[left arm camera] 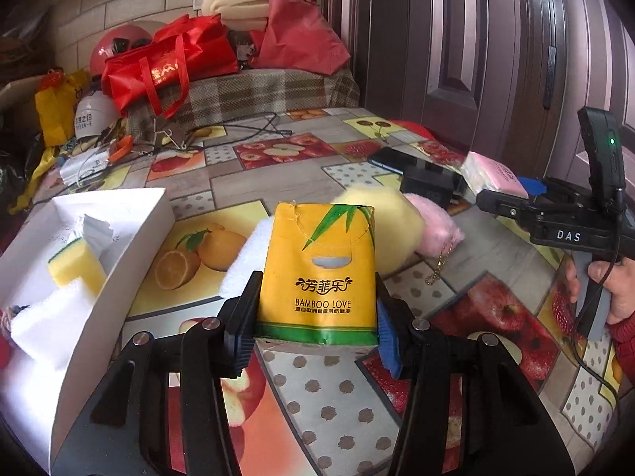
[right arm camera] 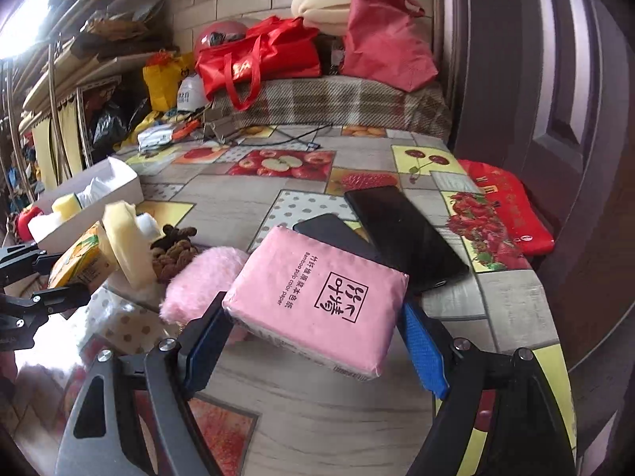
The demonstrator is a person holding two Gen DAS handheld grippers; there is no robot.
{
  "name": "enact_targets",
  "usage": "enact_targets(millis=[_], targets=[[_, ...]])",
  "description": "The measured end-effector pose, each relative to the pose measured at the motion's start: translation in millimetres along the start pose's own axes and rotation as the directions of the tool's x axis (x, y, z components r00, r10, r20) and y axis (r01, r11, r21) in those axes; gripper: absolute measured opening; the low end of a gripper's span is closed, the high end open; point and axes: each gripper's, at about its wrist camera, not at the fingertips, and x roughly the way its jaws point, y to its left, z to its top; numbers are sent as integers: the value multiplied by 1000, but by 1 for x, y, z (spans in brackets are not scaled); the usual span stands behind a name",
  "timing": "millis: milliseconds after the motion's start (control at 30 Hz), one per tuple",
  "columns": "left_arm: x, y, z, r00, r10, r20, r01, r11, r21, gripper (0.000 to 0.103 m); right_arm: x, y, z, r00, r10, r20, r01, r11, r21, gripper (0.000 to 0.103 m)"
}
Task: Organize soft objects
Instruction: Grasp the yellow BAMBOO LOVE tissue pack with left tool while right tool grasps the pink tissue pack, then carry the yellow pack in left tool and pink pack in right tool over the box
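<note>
My left gripper (left arm camera: 317, 317) is shut on a yellow "Bamboo Love" tissue pack (left arm camera: 317, 273), held above the table; the pack also shows in the right wrist view (right arm camera: 79, 263). My right gripper (right arm camera: 313, 325) is shut on a pink tissue pack (right arm camera: 317, 301), also seen in the left wrist view (left arm camera: 496, 174). A white box (left arm camera: 131, 234) at the left holds a yellow sponge (left arm camera: 77, 265) and white soft pieces. A pale yellow foam piece (right arm camera: 127, 242), a white pad (left arm camera: 246, 261), a pink fluffy pouch (right arm camera: 198, 281) and a brown knotted toy (right arm camera: 174, 252) lie on the table.
Two black phones (right arm camera: 405, 234) lie beyond the pink pack. A fruit-print cloth covers the table (left arm camera: 329, 400). Red bags (left arm camera: 170, 63), foam rolls, cables and tools sit at the far end. A dark door (right arm camera: 555, 79) stands on the right.
</note>
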Motion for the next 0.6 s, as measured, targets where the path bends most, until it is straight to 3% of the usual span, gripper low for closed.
enact_targets(millis=[100,167,600], targets=[[-25,-2,-3,991,35,132,-36,999,8,50,-21,10,-5,997,-15,74,14,1000,10,82],[-33,-6,-6,985,58,161,-66,997,41,50,-30,19,-8,995,-4,97,3,1000,11,82],[-56,23,-20,981,114,156,-112,993,-24,50,-41,88,-12,984,122,131,-107,988,-114,82]])
